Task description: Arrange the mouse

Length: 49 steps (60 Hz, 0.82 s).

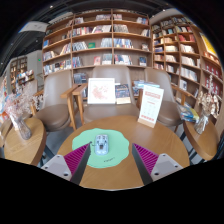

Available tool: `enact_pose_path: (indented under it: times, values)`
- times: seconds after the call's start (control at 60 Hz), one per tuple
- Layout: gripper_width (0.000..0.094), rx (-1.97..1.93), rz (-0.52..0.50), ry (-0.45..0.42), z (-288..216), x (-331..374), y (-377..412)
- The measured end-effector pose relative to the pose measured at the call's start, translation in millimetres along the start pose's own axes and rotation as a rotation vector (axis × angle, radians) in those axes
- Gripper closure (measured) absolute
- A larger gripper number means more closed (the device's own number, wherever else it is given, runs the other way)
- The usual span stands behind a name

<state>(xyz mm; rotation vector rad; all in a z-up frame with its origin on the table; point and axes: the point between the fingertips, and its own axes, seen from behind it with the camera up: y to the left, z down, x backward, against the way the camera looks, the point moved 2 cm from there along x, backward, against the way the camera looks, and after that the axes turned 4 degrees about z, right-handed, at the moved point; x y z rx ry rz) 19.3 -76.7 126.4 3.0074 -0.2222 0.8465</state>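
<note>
A grey and white mouse (101,146) lies on a light green mouse mat (112,147) on a round wooden table (110,170). It rests on the left part of the mat. My gripper (111,158) is open and holds nothing. Its fingers with magenta pads (76,156) stand wide apart at either side of the mat. The mouse lies between the fingers, nearer the left one, with a gap at each side.
Two chairs (52,105) stand behind the table. Upright signs (101,91) and a white card (150,103) stand at the table's far edge. Bookshelves (100,45) fill the back wall. Smaller tables (22,145) stand to the left and right.
</note>
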Motion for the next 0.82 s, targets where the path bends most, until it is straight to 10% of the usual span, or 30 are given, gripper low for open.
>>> enact_pose_path:
  times: [0.317,0.817]
  values:
    - [0.0074,-0.003,-0.008,-0.034,63.4,154.3,-55.2]
    - [0.008,0.045,0.022,-0.06,97.4,197.2,-98.6]
